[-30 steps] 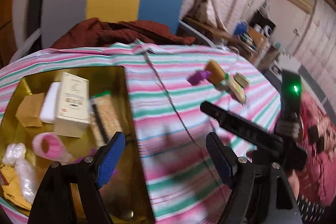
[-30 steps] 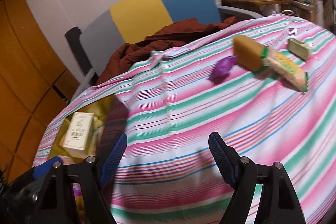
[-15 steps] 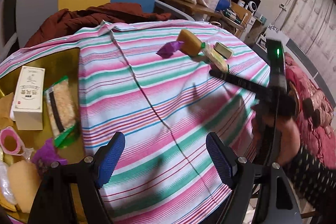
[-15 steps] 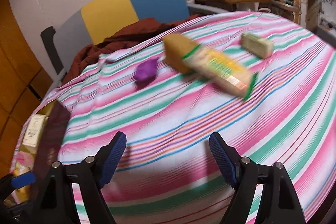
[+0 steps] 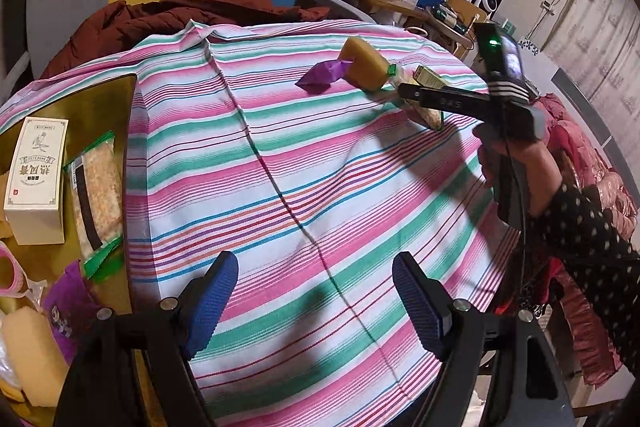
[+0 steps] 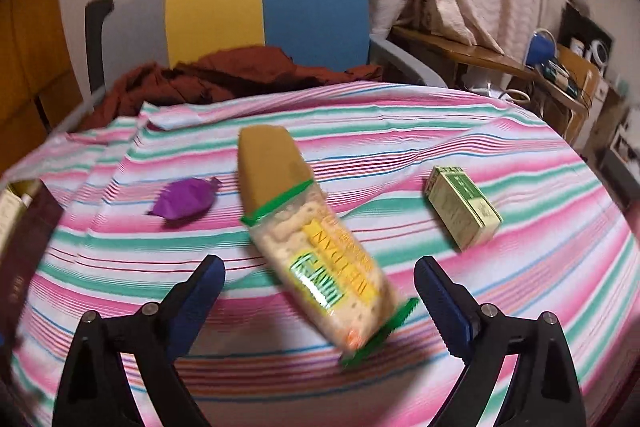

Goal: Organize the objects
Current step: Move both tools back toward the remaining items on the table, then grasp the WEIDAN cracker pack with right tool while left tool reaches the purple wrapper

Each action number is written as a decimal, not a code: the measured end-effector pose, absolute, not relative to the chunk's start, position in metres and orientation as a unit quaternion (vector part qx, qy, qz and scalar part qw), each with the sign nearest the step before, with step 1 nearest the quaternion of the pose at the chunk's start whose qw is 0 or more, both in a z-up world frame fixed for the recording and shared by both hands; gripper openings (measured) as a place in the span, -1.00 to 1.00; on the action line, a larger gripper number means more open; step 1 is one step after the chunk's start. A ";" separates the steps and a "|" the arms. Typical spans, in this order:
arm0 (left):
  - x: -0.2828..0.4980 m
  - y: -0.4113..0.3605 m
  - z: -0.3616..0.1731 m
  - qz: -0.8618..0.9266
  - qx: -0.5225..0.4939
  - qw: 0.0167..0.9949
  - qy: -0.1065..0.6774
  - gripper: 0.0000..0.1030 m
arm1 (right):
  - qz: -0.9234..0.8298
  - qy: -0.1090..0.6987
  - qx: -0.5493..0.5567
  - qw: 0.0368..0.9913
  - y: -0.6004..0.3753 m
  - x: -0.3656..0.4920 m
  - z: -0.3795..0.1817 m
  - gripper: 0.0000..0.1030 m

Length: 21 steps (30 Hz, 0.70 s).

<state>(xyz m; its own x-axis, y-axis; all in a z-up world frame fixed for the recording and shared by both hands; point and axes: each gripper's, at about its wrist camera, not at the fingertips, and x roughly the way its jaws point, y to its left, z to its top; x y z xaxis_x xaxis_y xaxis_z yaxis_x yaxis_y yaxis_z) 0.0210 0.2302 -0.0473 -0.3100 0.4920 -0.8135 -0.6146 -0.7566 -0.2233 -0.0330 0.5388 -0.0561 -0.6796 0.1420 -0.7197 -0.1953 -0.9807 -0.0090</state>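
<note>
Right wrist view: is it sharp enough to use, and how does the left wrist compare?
Right wrist view: motion blur smears the cracker pack, green box and left edge, though its label stays partly legible. Left wrist view: sharp, with soft shadows on the cloth; both show fisheye bending and dark corners.

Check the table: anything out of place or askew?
Four items lie loose on the striped cloth instead of in the gold tray: a purple wrapper, a cracker pack lying askew with one end propped on a tan block, and a green box. Nothing looks spilled or damaged.
</note>
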 end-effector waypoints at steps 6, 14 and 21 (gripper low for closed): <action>0.016 0.236 -0.050 0.802 -0.484 0.342 0.068 0.57 | 0.903 0.094 -0.410 0.086 0.561 -0.048 -0.078 0.46; -0.010 0.262 -0.051 0.802 -0.488 0.339 0.064 0.57 | 0.908 0.130 -0.383 0.112 0.556 -0.026 -0.077 0.02; -0.046 0.301 -0.052 0.813 -0.470 0.331 0.091 0.57 | 0.900 0.170 -0.358 0.181 0.563 0.002 -0.078 -0.17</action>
